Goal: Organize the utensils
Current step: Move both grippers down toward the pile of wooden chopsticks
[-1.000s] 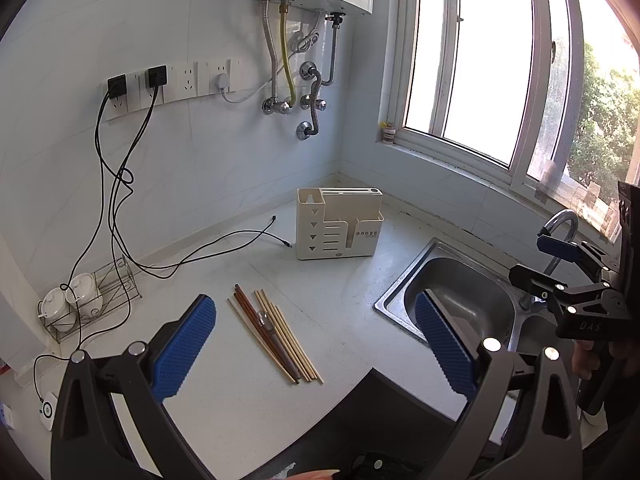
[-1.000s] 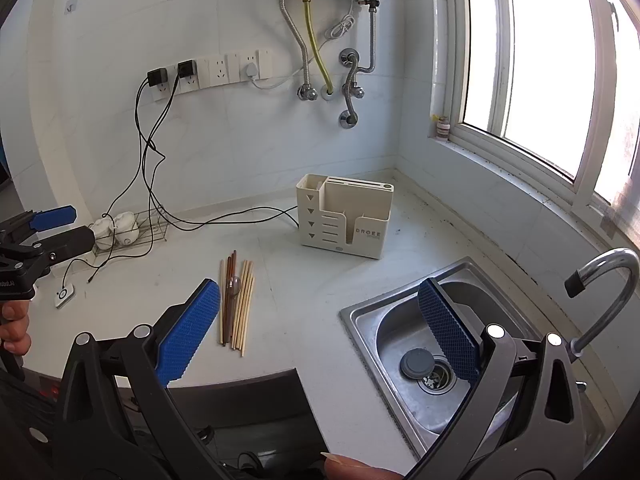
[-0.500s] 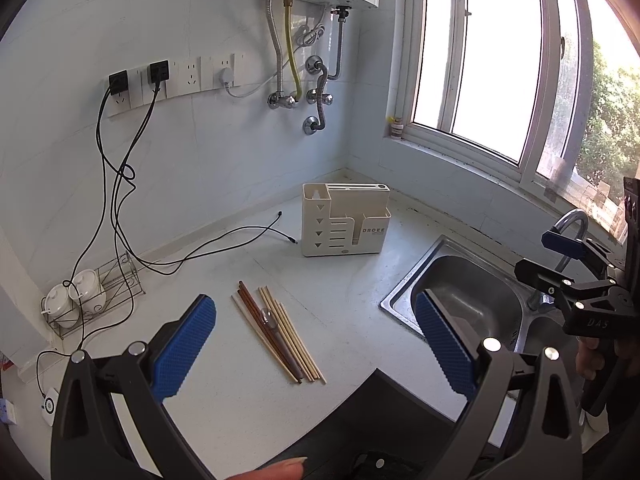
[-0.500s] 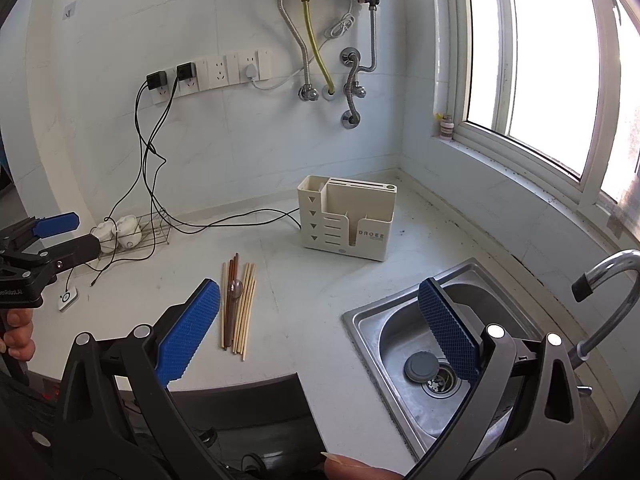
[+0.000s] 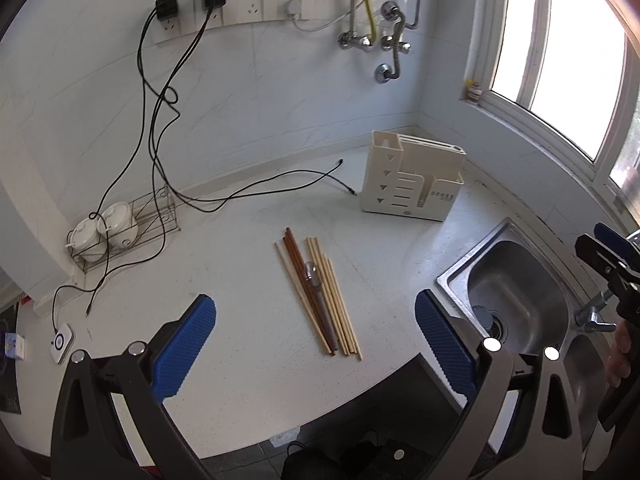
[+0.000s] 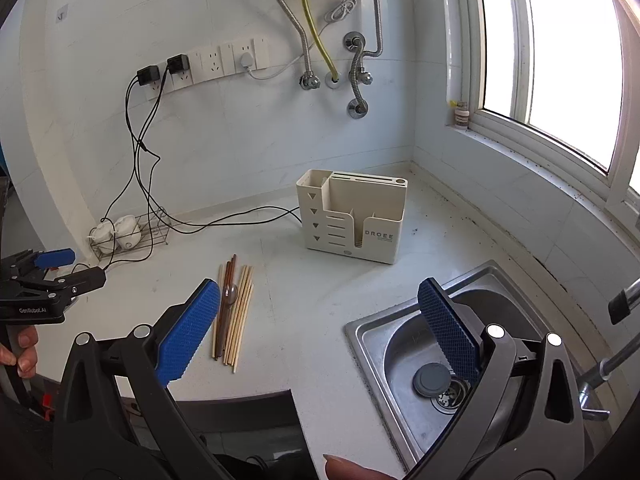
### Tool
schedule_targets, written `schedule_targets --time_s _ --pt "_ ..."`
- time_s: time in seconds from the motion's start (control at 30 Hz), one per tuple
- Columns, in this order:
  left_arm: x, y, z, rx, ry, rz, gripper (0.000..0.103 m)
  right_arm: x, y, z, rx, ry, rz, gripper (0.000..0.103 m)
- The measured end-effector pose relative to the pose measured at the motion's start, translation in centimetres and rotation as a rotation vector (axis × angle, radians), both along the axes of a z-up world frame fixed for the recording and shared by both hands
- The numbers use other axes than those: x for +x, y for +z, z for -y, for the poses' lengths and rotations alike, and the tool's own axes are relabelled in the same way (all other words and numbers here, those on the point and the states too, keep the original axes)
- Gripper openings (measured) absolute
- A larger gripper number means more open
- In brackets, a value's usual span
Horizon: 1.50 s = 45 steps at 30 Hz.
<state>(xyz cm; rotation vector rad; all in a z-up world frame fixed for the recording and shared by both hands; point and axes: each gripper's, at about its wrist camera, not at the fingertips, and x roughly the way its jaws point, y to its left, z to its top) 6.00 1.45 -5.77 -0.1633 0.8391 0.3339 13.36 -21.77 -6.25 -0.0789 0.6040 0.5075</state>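
Already, in the left wrist view, the left gripper (image 5: 316,344) had been tipped down and brought nearer the counter (image 5: 248,240) than a second before, so that the wall heater was lost off the top and the chopsticks (image 5: 320,296) were framed straight ahead between its spread blue pads (image 5: 184,344). Nothing was held: the jaws were set wide apart and empty. A metal spoon (image 5: 314,280) was laid among the sticks, and the cream utensil holder (image 5: 412,180) was seen beyond them, ahead and to the right (nothing could be made out inside it). The approach was judged barely begun, with no utensil yet lifted.

In the right wrist view, a similar downward tilt was noted. The right gripper (image 6: 320,320) was likewise held wide open with nothing in it, and the bundle of sticks was found just beside its left pad (image 6: 188,332), the holder farther ahead, and the steel sink (image 6: 360,332) under its right pad.

The counter was a pale speckled slab, crossed by black cables (image 6: 224,220) from the wall sockets, with a wire rack (image 6: 124,236) of white pots to the far left and a bright window (image 6: 552,48) to the right.
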Motion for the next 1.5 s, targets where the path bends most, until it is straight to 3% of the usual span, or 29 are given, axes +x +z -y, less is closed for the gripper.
schedule_targets --time_s 0.07,0.2,0.57,0.87,1.07,1.27,1.37,1.5 --pt "0.2 -0.9 -1.0 -0.021 0.041 -0.028 0.098 1.1 -0.7 -0.8 -0.007 0.0 -0.006 0.095" --pt "0.5 -2.0 -2.4 -0.011 0.036 -0.061 0.098 2.8 -2.4 -3.2 -0.026 0.027 -0.045 0.095" --pt "5.0 -8.9 -9.3 -0.185 0.014 -0.214 0.098 6.5 -8.0 -11.0 -0.076 -0.042 -0.229 0.095" --pt "9.1 -16.4 -13.1 -0.284 -0.039 -0.349 0.098 7.5 -11.8 -15.6 -0.203 -0.091 -0.273 0.095" --pt "11.4 -19.1 -13.1 -0.36 0.017 -0.382 0.098 8.8 -13.6 -17.5 -0.259 -0.048 -0.288 0.095" --pt "13.0 -21.5 -12.7 -0.313 0.093 -0.478 0.098 11.6 -16.2 -17.9 -0.271 -0.016 -0.334 0.095" --pt "13.7 -22.1 -12.2 -0.254 0.132 -0.499 0.098 12.6 -17.1 -17.9 -0.26 0.005 -0.331 0.095" --pt "14.6 -23.2 -12.0 -0.278 0.143 -0.53 0.098 13.6 -18.1 -18.1 -0.25 0.03 -0.353 0.095"
